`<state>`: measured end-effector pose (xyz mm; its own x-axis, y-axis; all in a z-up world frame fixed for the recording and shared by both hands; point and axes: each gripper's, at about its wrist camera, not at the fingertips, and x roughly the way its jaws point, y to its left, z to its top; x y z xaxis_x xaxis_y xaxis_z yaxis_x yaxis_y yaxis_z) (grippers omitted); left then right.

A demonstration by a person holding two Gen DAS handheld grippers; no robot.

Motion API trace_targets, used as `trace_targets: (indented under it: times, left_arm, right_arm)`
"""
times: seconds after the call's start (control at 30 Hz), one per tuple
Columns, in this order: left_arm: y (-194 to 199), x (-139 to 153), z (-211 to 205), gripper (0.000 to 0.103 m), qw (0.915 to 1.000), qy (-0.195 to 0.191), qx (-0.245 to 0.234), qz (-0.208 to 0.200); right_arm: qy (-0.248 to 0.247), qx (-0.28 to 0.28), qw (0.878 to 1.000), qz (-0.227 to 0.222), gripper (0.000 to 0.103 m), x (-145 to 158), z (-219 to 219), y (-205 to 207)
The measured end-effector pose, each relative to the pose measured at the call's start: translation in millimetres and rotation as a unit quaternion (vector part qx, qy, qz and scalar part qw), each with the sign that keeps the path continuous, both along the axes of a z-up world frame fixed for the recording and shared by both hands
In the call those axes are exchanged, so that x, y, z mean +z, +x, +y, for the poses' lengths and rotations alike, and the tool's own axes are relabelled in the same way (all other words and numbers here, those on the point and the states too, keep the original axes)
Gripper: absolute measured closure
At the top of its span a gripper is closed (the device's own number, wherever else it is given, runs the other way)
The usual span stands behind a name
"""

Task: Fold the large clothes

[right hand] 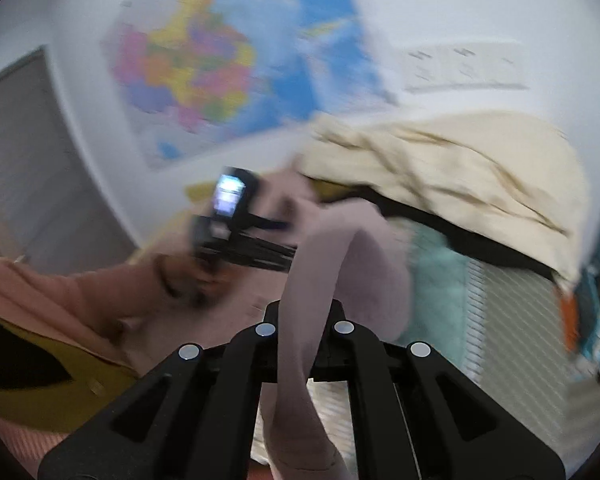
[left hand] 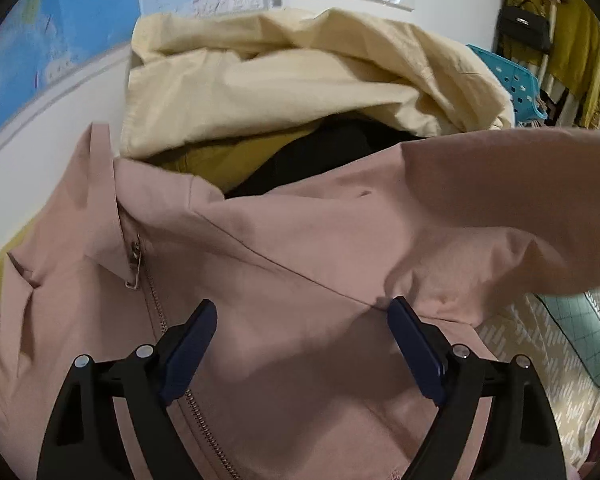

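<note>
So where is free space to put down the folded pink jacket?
Free: the patterned mat right of the pink jacket, up to the green sheet. Crowded: behind the jacket the cream garment lies piled on yellow and black clothes, beside the blue basket.

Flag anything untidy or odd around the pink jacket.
Behind the pink jacket, a cream garment lies crumpled on a heap with mustard and black clothes underneath, unfolded. The jacket's own sleeve is pulled up, clamped in the right hand-held gripper.
</note>
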<state>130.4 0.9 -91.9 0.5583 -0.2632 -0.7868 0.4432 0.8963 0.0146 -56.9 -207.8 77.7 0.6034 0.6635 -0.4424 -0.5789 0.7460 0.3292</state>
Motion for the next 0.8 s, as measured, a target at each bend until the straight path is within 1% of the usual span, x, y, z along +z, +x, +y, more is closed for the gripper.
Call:
trace_targets:
  times: [0.13,0.23,0.27,0.37,0.5,0.6,0.8]
  left_arm:
    - [-0.5,4.3,7.0,0.018,0.9996,0.014,0.026,-0.006]
    - [-6.8,12.6,15.6,0.018,0.999,0.016,0.042,-0.009]
    - [-9.4,16.0,18.1,0.018,0.9986,0.017,0.049,-0.012]
    - [-17.5,25.4,27.3,0.018,0.9963,0.024,0.079,-0.025]
    - [-27.2,38.3,36.6,0.018,0.993,0.017,0.112,-0.03]
    - [-34.4,47.4,36.8,0.018,0.9894,0.025,0.138,-0.04]
    - [-50.9,56.7,62.8,0.018,0.9825,0.014,0.183,-0.034]
  right_arm:
    - [0.033,0.033,0.999,-0.017,0.102,3.1,31.8,-4.1]
    - [0.063,0.044,0.997,-0.006,0.102,-3.0,40.2,4.7]
    - [0.058,0.042,0.997,-0.008,0.102,-5.2,44.5,5.3]
    - [0.069,0.045,0.997,0.002,0.102,-13.9,50.7,10.7]
    - [0.106,0.049,0.993,0.019,0.102,-23.2,48.2,18.0]
    - [0.1,0.048,0.994,0.022,0.102,-26.1,55.7,20.0]
    - [0.104,0.078,0.991,0.024,0.101,-21.8,76.1,24.6]
